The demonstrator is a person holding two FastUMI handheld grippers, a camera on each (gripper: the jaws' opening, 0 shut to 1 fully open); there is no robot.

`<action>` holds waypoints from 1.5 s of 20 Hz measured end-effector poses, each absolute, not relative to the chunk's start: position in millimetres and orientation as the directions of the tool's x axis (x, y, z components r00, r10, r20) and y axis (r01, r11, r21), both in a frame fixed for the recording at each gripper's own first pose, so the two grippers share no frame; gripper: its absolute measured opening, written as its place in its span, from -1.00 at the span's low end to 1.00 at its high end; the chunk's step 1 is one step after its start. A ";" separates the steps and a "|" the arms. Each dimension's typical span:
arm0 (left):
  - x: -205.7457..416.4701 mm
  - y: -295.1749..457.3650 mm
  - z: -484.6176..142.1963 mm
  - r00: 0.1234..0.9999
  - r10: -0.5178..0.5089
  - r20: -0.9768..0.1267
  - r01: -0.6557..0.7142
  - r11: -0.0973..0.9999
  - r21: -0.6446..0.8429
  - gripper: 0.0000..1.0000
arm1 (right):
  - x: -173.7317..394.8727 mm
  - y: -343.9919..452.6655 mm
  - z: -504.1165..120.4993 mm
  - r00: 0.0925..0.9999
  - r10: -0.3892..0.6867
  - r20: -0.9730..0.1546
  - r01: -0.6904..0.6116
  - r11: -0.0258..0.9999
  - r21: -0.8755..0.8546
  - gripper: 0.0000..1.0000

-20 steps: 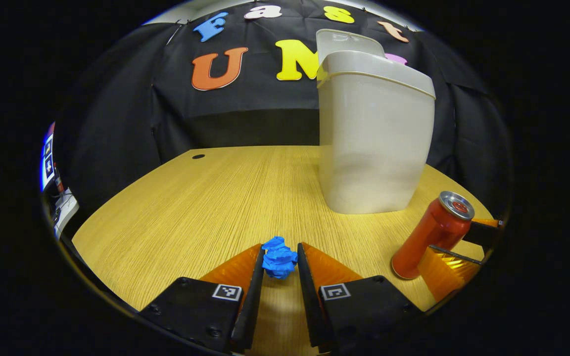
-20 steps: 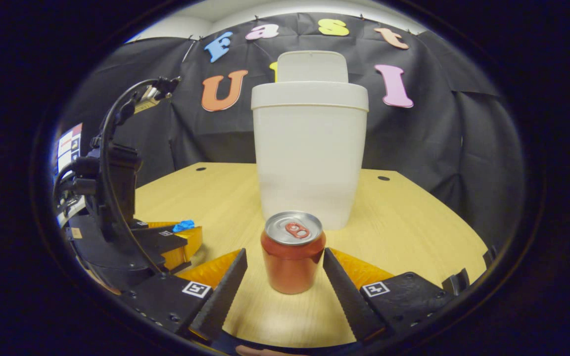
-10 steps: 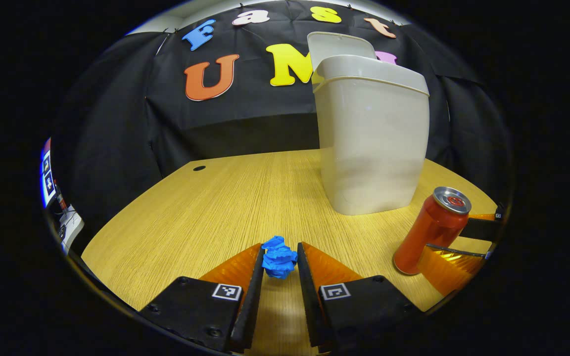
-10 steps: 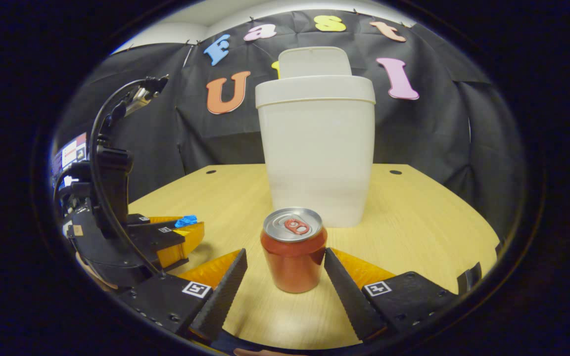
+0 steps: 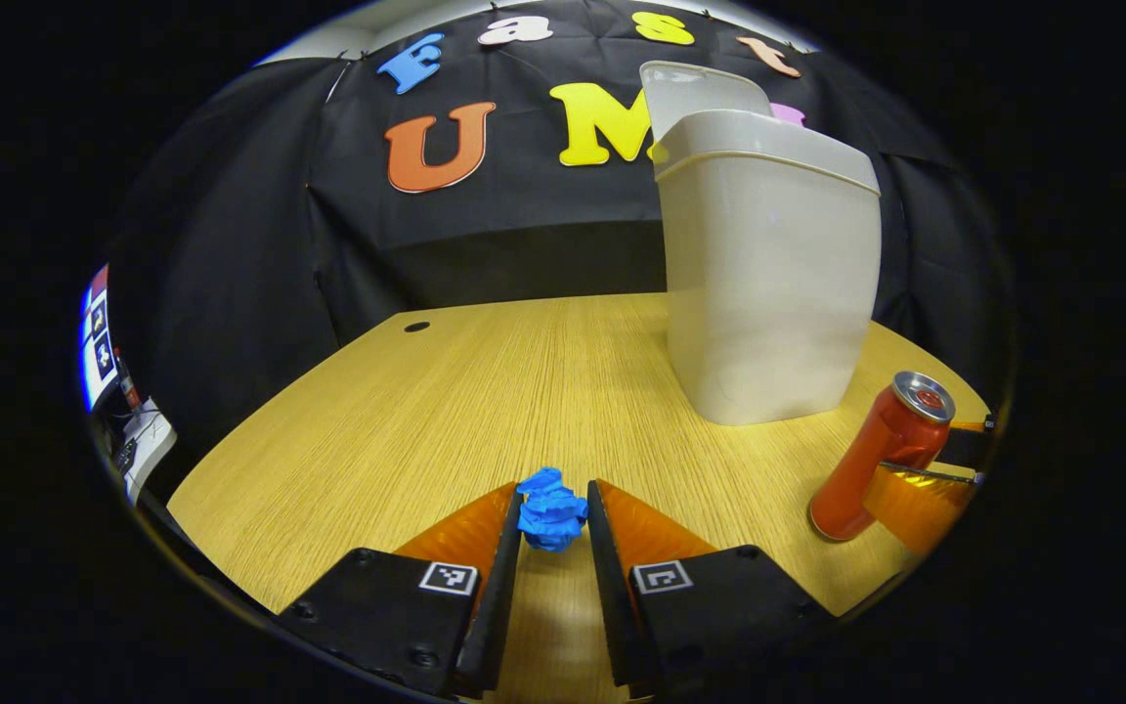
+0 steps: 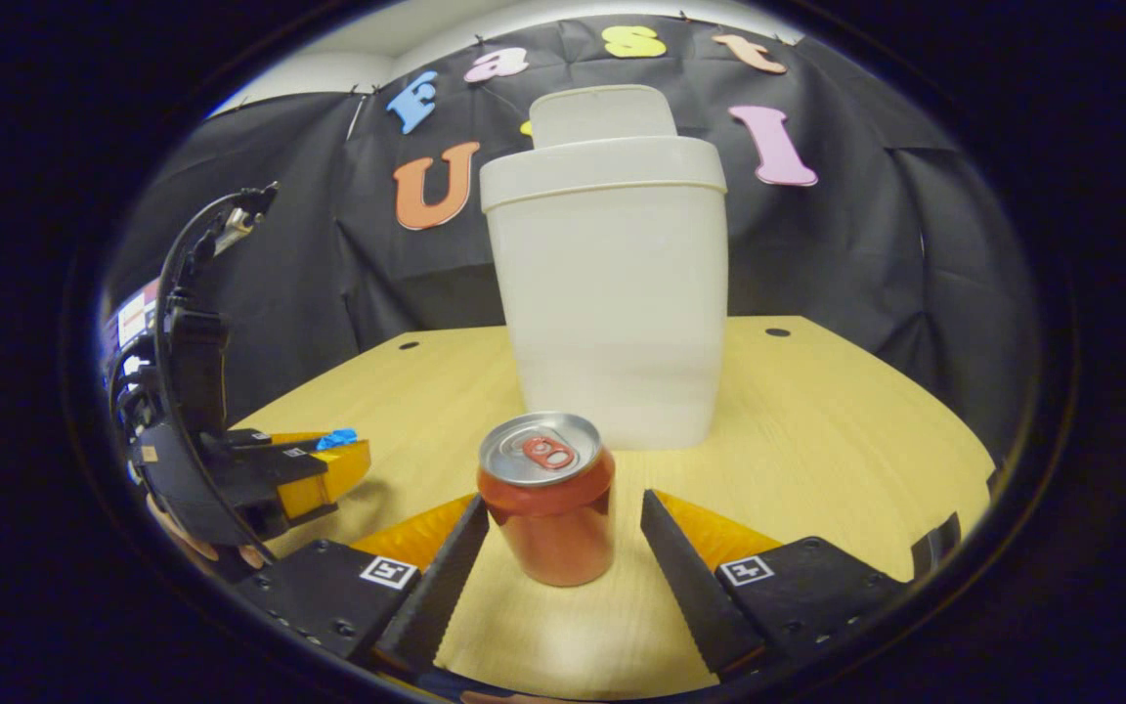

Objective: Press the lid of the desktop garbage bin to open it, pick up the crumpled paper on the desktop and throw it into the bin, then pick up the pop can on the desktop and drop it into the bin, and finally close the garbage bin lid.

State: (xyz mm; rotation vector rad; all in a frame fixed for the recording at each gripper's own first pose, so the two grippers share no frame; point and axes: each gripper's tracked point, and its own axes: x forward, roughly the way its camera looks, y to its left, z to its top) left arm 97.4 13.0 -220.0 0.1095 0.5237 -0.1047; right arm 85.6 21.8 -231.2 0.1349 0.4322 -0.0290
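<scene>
The bin (image 5: 768, 274) stands upright on the desk (image 5: 407, 430) with its lid (image 5: 695, 90) tipped up at the back, so the mouth is open.

The left gripper (image 5: 553, 513) has its jaws drawn close on the paper (image 5: 552, 509); the blue wad sits between them at 12 o'clock from the camera, and both jaws appear to press on it. Whether the wad is clear of the desk cannot be told. From this gripper the bin lies at about 1 o'clock.

The right gripper (image 6: 563, 548) has its jaws spread, one to each side of the can (image 6: 546, 499). The can stands on the desk, nearer the left jaw, with a gap at the right jaw. It is not yet held. The bin is directly behind it at 12 o'clock.

Handling, as a judgement:
- Paper: light, soft, compressible. It will not slip, but a loose edge may tear free. Grip across the middle of the wad.
- Can: thin-walled, smooth and probably light. Too firm a squeeze would dent it, too slack a one lets it slide. Grip the side wall at mid-height, jaws square to it.

View differences:
- The left gripper view shows the wad's creases and the can from the side, far right, with the right gripper's jaws around it.
- The right gripper view shows the can's top and pull tab, the left gripper's body and cable at 9 o'clock, and part of a hand below it.
</scene>
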 end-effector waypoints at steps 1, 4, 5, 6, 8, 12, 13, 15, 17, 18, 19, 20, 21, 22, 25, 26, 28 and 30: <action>96.7 10.0 -219.3 0.861 -0.078 -0.503 0.133 0.988 0.075 -0.12 | 87.2 23.1 -234.4 0.905 0.001 -0.425 0.055 0.991 0.119 0.92; 93.1 -0.5 -216.1 0.862 -0.098 -0.498 0.156 0.985 0.075 -0.12 | 91.2 27.0 -245.0 0.902 -0.001 -0.431 0.038 0.996 0.079 0.83; 91.9 -3.9 -214.4 0.862 -0.105 -0.495 0.161 0.984 0.073 -0.12 | 90.0 25.8 -245.9 0.902 -0.006 -0.432 0.039 0.997 0.068 0.78; 90.3 -5.2 -214.4 0.863 -0.113 -0.492 0.168 0.983 0.069 -0.12 | 89.4 22.6 -243.2 0.906 -0.018 -0.423 0.050 0.997 0.066 0.68; 89.1 -7.2 -209.4 0.870 -0.119 -0.478 0.171 0.983 0.066 -0.12 | 87.8 18.2 -230.8 0.918 -0.023 -0.396 0.057 0.996 0.074 0.60; 83.6 -18.2 -184.7 0.887 -0.146 -0.438 0.175 0.984 0.026 -0.13 | 77.5 3.7 -188.8 0.948 -0.065 -0.312 0.080 0.996 0.038 0.58; 82.1 -19.8 -178.3 0.892 -0.147 -0.427 0.173 0.985 0.024 -0.13 | 74.9 -1.7 -177.3 0.953 -0.079 -0.292 0.090 0.996 0.023 0.57; 75.4 -22.2 -163.8 0.902 -0.140 -0.409 0.168 0.985 0.034 -0.13 | 65.5 -10.4 -156.8 0.961 -0.099 -0.260 0.104 0.995 0.006 0.58; 68.9 -25.9 -142.5 0.916 -0.144 -0.375 0.171 0.984 0.040 -0.12 | 55.3 -13.5 -134.1 0.968 -0.092 -0.234 0.098 0.995 0.017 0.57; 65.3 -27.8 -130.9 0.923 -0.150 -0.354 0.175 0.984 0.040 -0.13 | 47.9 -15.3 -124.2 0.971 -0.087 -0.221 0.095 0.995 0.027 0.55; 62.7 -29.0 -118.8 0.931 -0.151 -0.332 0.173 0.984 0.037 -0.13 | 41.8 -17.1 -112.4 0.975 -0.082 -0.207 0.091 0.995 0.034 0.55; 59.9 -27.7 -106.8 0.938 -0.151 -0.311 0.168 0.985 0.029 -0.13 | 36.1 -17.1 -102.5 0.978 -0.074 -0.194 0.082 0.996 0.033 0.58; 57.8 -26.8 -94.6 0.945 -0.149 -0.292 0.160 0.987 0.012 -0.13 | 30.1 -18.0 -92.9 0.981 -0.071 -0.180 0.078 0.996 0.034 0.55; 57.0 -28.5 -81.1 0.951 -0.152 -0.268 0.156 0.988 -0.005 -0.13 | 24.3 -20.9 -83.6 0.984 -0.071 -0.164 0.078 0.996 0.036 0.55; 59.3 -38.8 -40.6 0.965 -0.161 -0.205 0.163 0.987 -0.007 -0.13 | 10.1 -19.8 -63.3 0.991 -0.056 -0.124 0.060 0.998 0.035 0.55; 62.3 -44.2 -27.9 0.968 -0.167 -0.187 0.173 0.985 0.015 -0.14 | 7.4 -18.7 -60.2 0.992 -0.048 -0.117 0.052 0.998 0.029 0.55; 68.5 -54.6 -1.0 0.973 -0.178 -0.147 0.188 0.980 0.063 -0.14 | 3.4 -18.7 -53.3 0.994 -0.043 -0.100 0.044 0.999 0.013 0.55; 75.1 -65.3 21.2 0.976 -0.189 -0.112 0.200 0.975 0.094 -0.14 | 1.6 -20.4 -48.4 0.996 -0.042 -0.083 0.041 0.999 -0.009 0.55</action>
